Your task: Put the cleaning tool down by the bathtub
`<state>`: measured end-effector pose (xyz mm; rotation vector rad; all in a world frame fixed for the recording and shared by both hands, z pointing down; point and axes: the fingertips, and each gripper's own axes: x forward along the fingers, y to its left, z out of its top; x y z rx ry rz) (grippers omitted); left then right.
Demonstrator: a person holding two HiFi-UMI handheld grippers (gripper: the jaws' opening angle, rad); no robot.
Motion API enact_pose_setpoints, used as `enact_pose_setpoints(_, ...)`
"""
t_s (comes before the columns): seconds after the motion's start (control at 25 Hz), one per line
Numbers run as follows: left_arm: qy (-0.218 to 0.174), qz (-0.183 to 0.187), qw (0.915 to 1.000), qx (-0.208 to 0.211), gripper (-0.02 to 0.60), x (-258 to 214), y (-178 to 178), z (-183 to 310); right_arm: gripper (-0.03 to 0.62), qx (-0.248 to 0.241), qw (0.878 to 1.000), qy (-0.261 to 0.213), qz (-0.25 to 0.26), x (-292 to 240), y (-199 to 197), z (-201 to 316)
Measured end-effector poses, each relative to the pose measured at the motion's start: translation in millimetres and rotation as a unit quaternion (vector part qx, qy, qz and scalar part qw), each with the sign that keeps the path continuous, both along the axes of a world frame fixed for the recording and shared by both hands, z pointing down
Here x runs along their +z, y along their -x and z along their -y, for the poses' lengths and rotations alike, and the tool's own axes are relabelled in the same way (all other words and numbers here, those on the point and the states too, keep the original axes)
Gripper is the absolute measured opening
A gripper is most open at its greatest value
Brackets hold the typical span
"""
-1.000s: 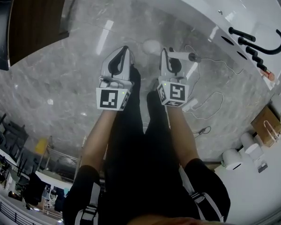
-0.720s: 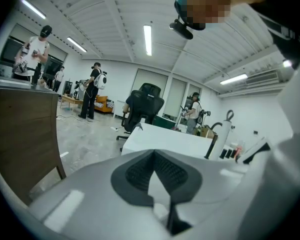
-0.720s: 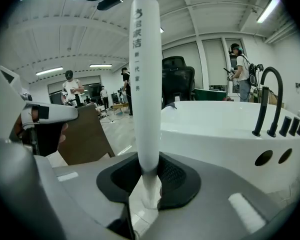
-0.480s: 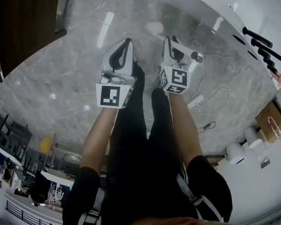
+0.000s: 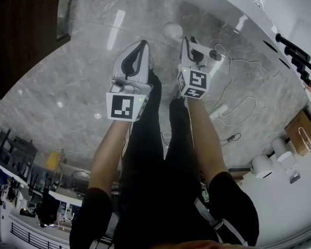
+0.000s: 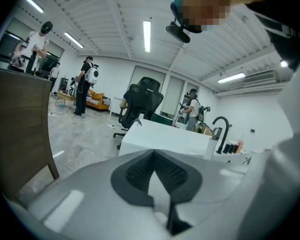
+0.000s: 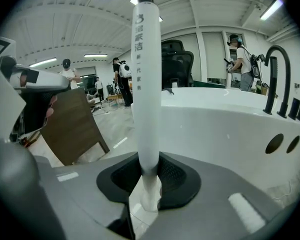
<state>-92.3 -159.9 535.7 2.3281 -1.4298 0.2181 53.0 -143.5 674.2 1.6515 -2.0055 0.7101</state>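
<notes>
The right tongs (image 7: 149,171) are clamped on the white handle of the cleaning tool (image 7: 146,74), which is held near the outer wall of the bathtub (image 7: 215,119). The left tongs (image 6: 155,170) are closed together with nothing gripped, farther from the bathtub, above the grey marble floor (image 5: 67,87).

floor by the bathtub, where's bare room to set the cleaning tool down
Bare marble floor lies between the wooden cabinet and the left gripper, plus ahead along the bathtub. Crowded at right: cables, cardboard box.
</notes>
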Motion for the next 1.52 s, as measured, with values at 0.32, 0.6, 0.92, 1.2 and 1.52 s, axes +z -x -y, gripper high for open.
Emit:
enact_pose_setpoints(0.32,0.014,0.000,0.9998,0.010,0.008,30.0,1.4,12.3,0.087,0.005,1.000,0.023,-0.012,53.1,0.9,7.2)
enact_pose_setpoints(0.6,0.015,0.002,0.9996,0.023,0.008,55.8,6.6,20.1,0.087,0.008,0.998,0.051,-0.024,104.8,9.3,7.6)
enact_pose_setpoints(0.92,0.026,-0.001,0.9994,0.024,0.008,85.2,16.2,23.6,0.087,0.005,0.996,0.076,-0.035,156.7,11.3,0.8)
enact_pose_setpoints(1.2,0.031,-0.001,0.9989,0.035,0.008,105.1,14.0,29.4,0.087,-0.003,0.995,0.089,-0.039,189.0,14.9,2.3)
enact_pose_setpoints(1.52,0.027,-0.008,0.9991,0.032,0.008,110.5,13.3,45.1,0.087,-0.023,0.992,0.115,-0.049,227.3,21.9,3.9)
